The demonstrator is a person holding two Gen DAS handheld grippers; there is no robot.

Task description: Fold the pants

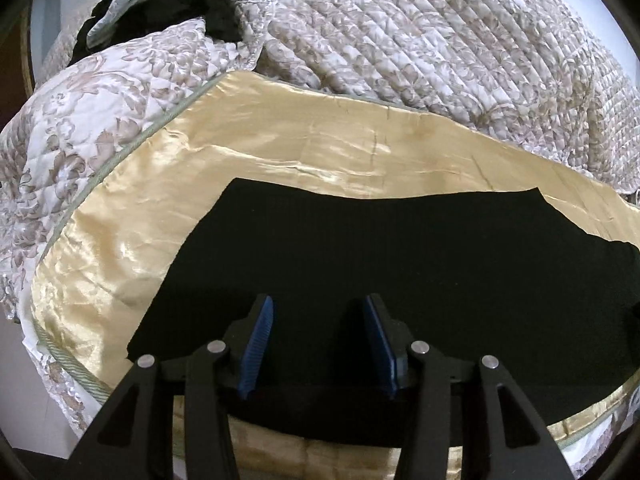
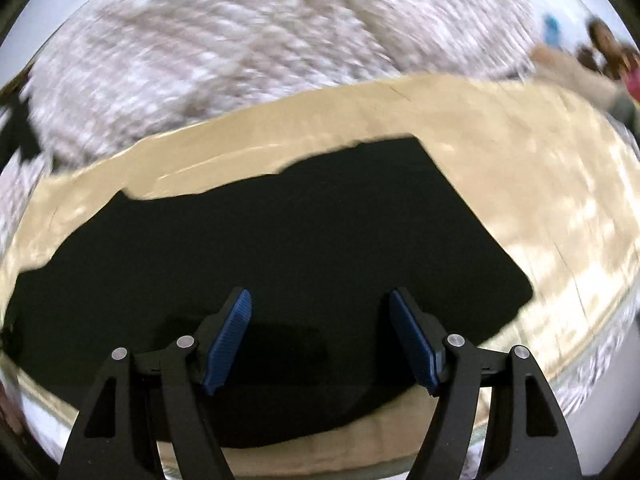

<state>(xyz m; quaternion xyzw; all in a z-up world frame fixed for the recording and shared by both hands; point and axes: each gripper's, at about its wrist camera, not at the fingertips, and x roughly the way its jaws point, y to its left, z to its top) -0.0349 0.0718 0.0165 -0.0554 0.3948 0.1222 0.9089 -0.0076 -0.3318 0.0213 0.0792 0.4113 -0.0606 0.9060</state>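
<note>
The black pants (image 1: pixel 360 264) lie spread flat on a shiny gold satin cloth (image 1: pixel 132 216) that covers the near part of a bed. Their near edge runs along the front edge of the cloth, and their far edge is uneven, stepping back toward the right in the left wrist view. Behind the cloth lies a quilted floral bedspread (image 1: pixel 420 40), with a dark garment heap (image 1: pixel 168 4) at its far left corner.

The left gripper (image 1: pixel 318 312) hangs above the near part of the pants, its jaws parted about halfway, blue ribbed pads (image 1: pixel 258 344) facing each other with nothing between them but the fabric below. No contact with the cloth is evident.

The right gripper (image 2: pixel 320 304) is likewise over the pants (image 2: pixel 280 248), jaws spread wide and empty. The right wrist view is motion-blurred, so the satin cloth (image 2: pixel 540 184) and bedspread (image 2: pixel 240 40) show little detail. A rounded corner of the pants lies to the right of this gripper.
</note>
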